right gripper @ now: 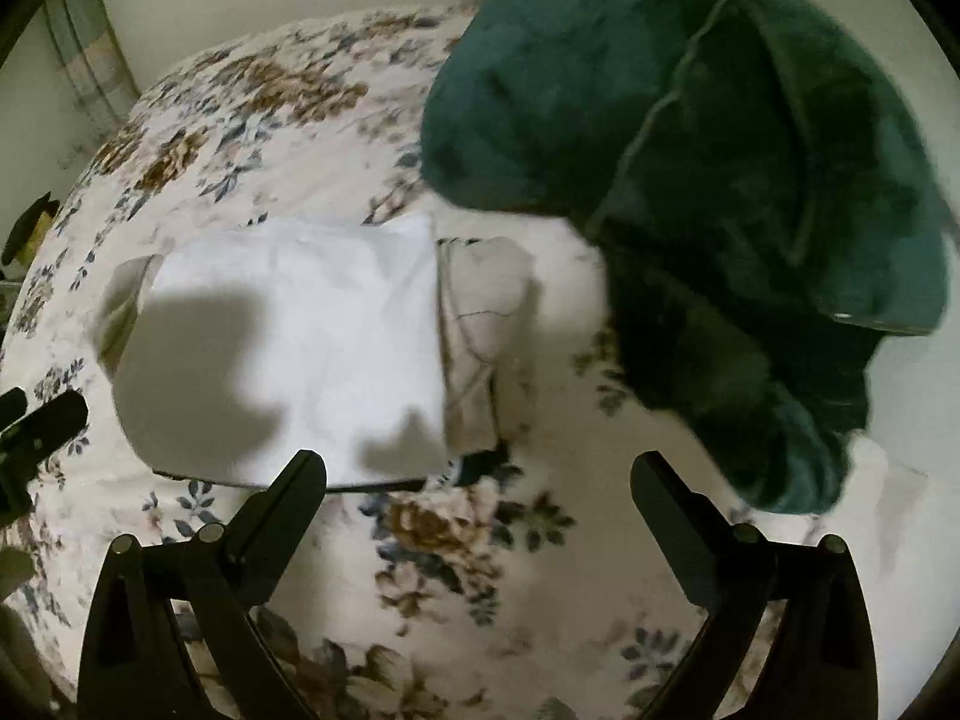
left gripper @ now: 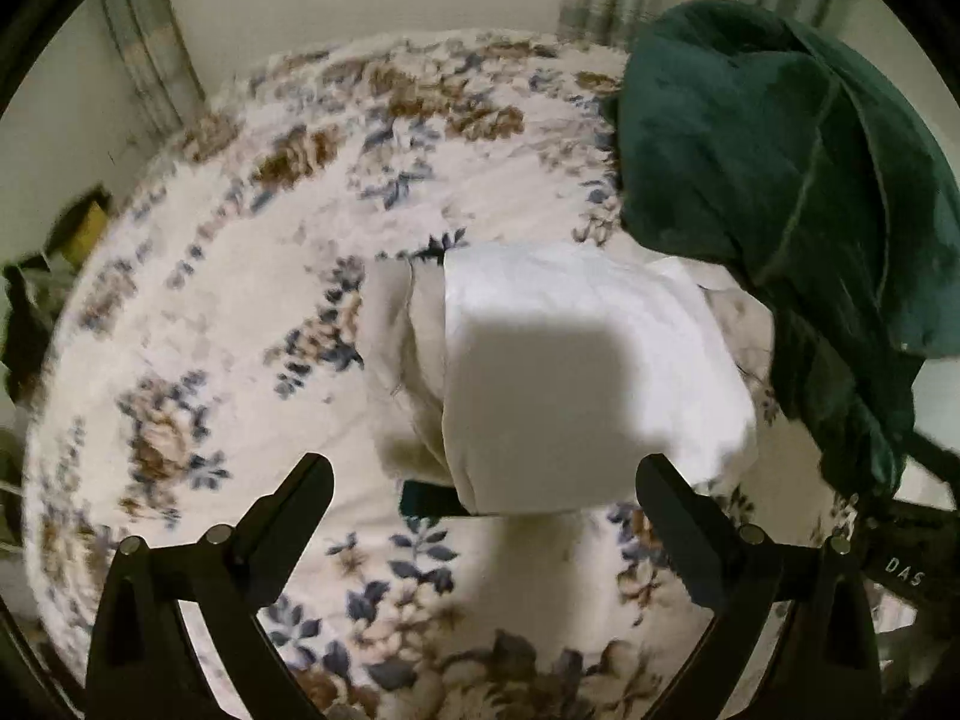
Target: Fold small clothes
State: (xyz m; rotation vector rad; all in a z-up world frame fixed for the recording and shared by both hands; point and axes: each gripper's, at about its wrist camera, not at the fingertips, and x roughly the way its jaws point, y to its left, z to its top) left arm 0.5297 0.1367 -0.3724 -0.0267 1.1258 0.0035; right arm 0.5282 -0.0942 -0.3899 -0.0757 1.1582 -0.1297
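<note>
left gripper (left gripper: 486, 480): jaws spread as wide as they go, nothing between them, hanging above the near edge of the folded stack. Not touching cloth as far as I can see.
right gripper (right gripper: 480, 477): same deal, wide open and empty, hovering over the bedspread just right of the stack's near corner.
where the clothes are: white folded garment (left gripper: 576, 360) sits on top of a beige folded piece (left gripper: 402, 354), both lying in the middle of the floral blanket (left gripper: 210, 324). A dark strip (left gripper: 429, 501) pokes out under the front edge, can't tell what it is.
what's left: I'd say the green garment (right gripper: 690, 180), heaped on the right, is next up. It overlaps the far right corner of the pile in the left view.
how to do it well: pull the green one well clear before spreading it, or the dragging hem will wreck the finished stack. Pinch at a seam or hem, not the bulk.
materials: green looks plush and thick, with a raised piped seam, so it'll fold bulky. White is thin, smooth, crisp-edged. Beige is soft with rounded folds. Blanket is fuzzy, so cloth will cling a bit rather than slide.
</note>
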